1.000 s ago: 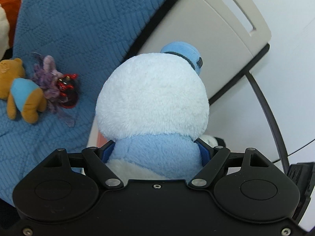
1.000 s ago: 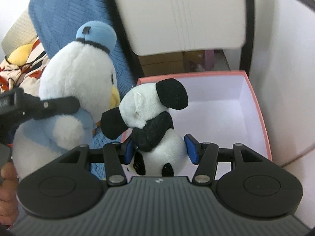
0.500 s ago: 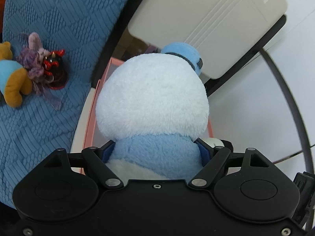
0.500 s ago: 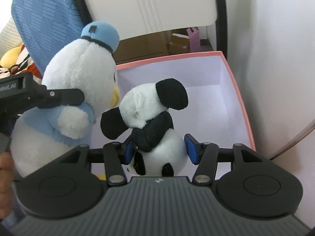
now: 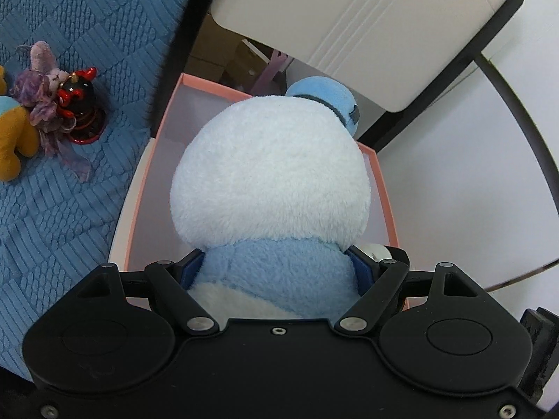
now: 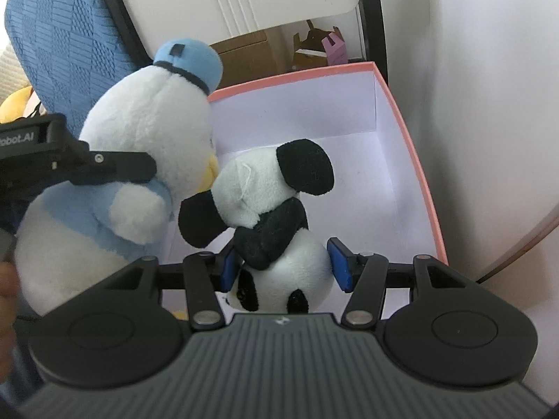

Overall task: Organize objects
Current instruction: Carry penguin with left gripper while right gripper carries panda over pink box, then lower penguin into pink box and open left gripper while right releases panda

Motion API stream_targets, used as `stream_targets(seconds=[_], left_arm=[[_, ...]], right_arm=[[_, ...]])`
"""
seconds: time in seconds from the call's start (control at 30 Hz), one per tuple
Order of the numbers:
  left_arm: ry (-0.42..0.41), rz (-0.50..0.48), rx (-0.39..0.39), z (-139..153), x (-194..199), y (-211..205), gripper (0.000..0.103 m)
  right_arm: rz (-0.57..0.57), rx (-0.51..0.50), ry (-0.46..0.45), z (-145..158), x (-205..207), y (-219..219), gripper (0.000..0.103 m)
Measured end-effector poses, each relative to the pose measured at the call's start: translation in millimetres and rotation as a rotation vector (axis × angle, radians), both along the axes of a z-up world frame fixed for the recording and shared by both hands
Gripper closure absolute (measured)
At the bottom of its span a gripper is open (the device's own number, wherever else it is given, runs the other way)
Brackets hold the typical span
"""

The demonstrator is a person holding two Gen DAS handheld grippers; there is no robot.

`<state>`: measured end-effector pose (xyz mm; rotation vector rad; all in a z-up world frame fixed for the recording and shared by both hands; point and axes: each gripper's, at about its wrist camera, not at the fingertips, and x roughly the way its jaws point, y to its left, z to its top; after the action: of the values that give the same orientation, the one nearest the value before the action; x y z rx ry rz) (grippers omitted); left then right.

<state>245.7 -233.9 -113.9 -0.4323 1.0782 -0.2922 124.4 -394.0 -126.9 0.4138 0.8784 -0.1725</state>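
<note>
My left gripper (image 5: 276, 269) is shut on a white duck plush (image 5: 270, 174) with a light blue cap and jacket, held over the pink-rimmed white box (image 5: 139, 188). The duck also shows in the right wrist view (image 6: 139, 139), at the box's left edge. My right gripper (image 6: 283, 265) is shut on a black and white panda plush (image 6: 272, 209), held above the box (image 6: 412, 146), whose white inside shows nothing else. The duck's beak touches the panda's head.
A blue quilted blanket (image 5: 70, 52) lies left of the box, with an orange bear (image 5: 14, 139), a purple plush (image 5: 42, 104) and a black and red figurine (image 5: 80, 104) on it. A beige chair back (image 5: 367, 24) stands behind the box, a white wall (image 6: 489, 104) to its right.
Both grippers have moved forward with their plush toys, from beside the blanket to over the open box. The box interior now fills more of both views.
</note>
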Motion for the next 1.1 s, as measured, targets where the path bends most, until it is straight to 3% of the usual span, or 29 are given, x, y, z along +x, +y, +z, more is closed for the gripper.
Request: stream_targets(seconds=[0.27, 0.37, 0.47, 0.67, 1.1], left_arm=[[-0.014, -0.039, 0.046, -7, -2, -13, 0.022], [-0.05, -0.055, 0.013, 0, -5, -11, 0.01], [-0.088, -0.057, 0.026, 10, -11, -8, 0.007], [-0.123, -0.031, 0.027, 33, -26, 13, 0.007], [-0.281, -0.029, 0.019, 108, -67, 65, 0.007]], right_arm=[[-0.032, 0.046, 0.003, -7, -4, -14, 0.044], [-0.033, 0.036, 0.014, -3, -3, -18, 0.031], [-0.033, 0.02, -0.008, 8, -8, -16, 0.03], [-0.054, -0.021, -0.075, 47, -33, -1, 0.03], [-0.041, -0.048, -0.229, 123, -44, 44, 0.03]])
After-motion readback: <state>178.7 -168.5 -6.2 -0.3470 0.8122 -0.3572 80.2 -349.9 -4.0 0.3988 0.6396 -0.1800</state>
